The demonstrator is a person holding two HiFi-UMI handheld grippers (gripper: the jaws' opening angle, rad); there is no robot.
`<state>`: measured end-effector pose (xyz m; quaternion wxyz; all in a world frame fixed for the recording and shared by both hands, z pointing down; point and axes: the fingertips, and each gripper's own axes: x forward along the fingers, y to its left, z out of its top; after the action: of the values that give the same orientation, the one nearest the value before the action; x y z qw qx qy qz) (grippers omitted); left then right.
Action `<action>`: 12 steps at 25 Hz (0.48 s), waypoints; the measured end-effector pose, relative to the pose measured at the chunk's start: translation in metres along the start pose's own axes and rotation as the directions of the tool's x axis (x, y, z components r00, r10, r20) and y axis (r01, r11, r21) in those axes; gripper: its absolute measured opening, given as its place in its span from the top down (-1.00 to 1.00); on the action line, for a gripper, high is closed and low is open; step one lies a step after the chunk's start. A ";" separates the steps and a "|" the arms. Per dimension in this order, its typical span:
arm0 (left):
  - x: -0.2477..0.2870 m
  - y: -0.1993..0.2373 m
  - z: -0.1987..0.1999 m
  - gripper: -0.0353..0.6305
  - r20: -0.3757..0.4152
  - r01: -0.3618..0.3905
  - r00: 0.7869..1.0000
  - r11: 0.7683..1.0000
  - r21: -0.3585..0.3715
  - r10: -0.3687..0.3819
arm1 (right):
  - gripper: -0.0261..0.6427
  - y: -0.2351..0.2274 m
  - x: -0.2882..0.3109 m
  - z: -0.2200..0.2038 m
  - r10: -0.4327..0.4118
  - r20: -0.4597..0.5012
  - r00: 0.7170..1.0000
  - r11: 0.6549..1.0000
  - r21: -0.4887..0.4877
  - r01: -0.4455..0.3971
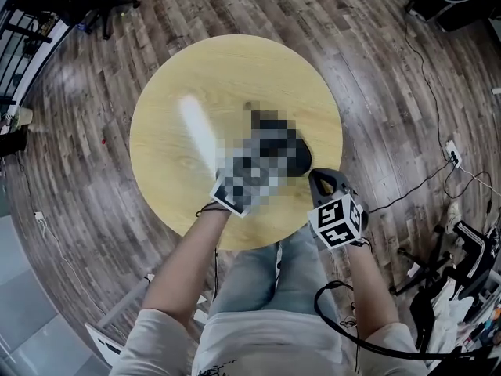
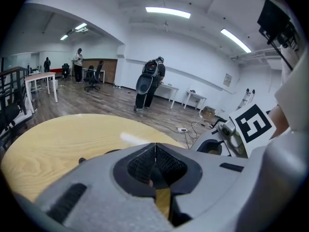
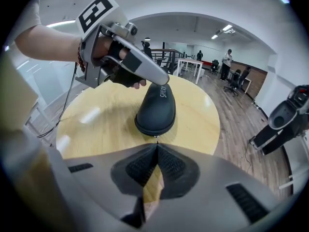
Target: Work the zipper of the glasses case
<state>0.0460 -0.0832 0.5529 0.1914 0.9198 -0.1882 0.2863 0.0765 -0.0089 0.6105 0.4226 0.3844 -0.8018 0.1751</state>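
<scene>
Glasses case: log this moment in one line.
glasses case: on table | left gripper: shut, touching its top | right gripper: shut on zipper pull

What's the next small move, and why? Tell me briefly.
Probably draw the right gripper slowly along the edge of the glasses case: its jaws look shut on the zipper pull at the near end, while the left gripper pins the case from above.

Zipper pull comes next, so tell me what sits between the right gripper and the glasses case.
Nothing visible. The right gripper, jaws together, has its tips at the near end of the glasses case; the left gripper rests on the case's top, off that path.
</scene>
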 end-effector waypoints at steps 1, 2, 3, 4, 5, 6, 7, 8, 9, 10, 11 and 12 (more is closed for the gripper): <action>0.004 0.000 -0.003 0.87 -0.021 -0.003 1.000 1.000 0.006 0.003 | 0.91 -0.002 0.000 -0.001 -0.002 0.001 1.000 1.000 0.009 0.002; 0.007 -0.001 -0.008 0.87 -0.041 -0.007 0.999 1.000 0.014 0.008 | 0.92 -0.003 0.000 -0.001 -0.001 0.001 1.000 1.000 0.020 0.001; 0.008 0.000 -0.011 0.88 -0.050 -0.011 0.999 1.000 0.015 0.012 | 0.91 -0.003 0.001 -0.001 0.003 0.000 1.000 1.000 0.030 -0.003; 0.007 0.001 -0.014 0.88 -0.049 -0.013 0.999 1.000 0.003 0.013 | 0.92 -0.001 0.001 0.000 0.007 0.000 1.000 0.999 0.036 -0.007; 0.007 0.003 -0.014 0.88 -0.043 -0.012 0.999 1.000 -0.017 0.011 | 0.92 0.000 0.002 0.000 0.009 0.000 1.000 0.999 0.041 -0.009; 0.007 0.005 -0.015 0.88 -0.036 -0.011 0.999 0.999 -0.036 0.009 | 0.91 0.002 0.003 0.000 0.009 0.001 1.000 0.999 0.050 -0.010; 0.008 0.006 -0.016 0.88 -0.032 -0.010 0.999 0.999 -0.044 0.009 | 0.91 0.003 0.002 0.000 0.007 0.004 1.000 0.998 0.065 -0.007; 0.008 0.007 -0.017 0.88 -0.033 -0.011 0.999 0.999 -0.042 0.009 | 0.91 0.005 0.001 -0.001 0.002 0.006 1.000 0.996 0.084 -0.002; 0.008 0.006 -0.018 0.88 -0.036 -0.011 0.999 0.999 -0.036 0.010 | 0.91 0.006 0.000 -0.002 -0.005 0.009 1.000 0.995 0.102 0.004; 0.008 0.006 -0.018 0.88 -0.038 -0.009 0.999 0.999 -0.036 0.007 | 0.91 0.007 0.000 -0.002 -0.013 0.010 1.000 0.993 0.119 0.011; 0.008 0.006 -0.017 0.88 -0.035 -0.005 0.999 0.999 -0.039 0.004 | 0.91 0.008 -0.001 -0.001 -0.019 0.011 1.000 0.991 0.134 0.018; 0.008 0.006 -0.017 0.88 -0.032 -0.002 0.999 0.999 -0.040 0.001 | 0.91 0.009 -0.001 -0.001 -0.024 0.011 1.000 0.989 0.149 0.022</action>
<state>0.0417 -0.0822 0.5714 0.2127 0.9110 -0.1915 0.2971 0.0705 -0.0027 0.6106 0.3895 0.4252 -0.7849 0.2270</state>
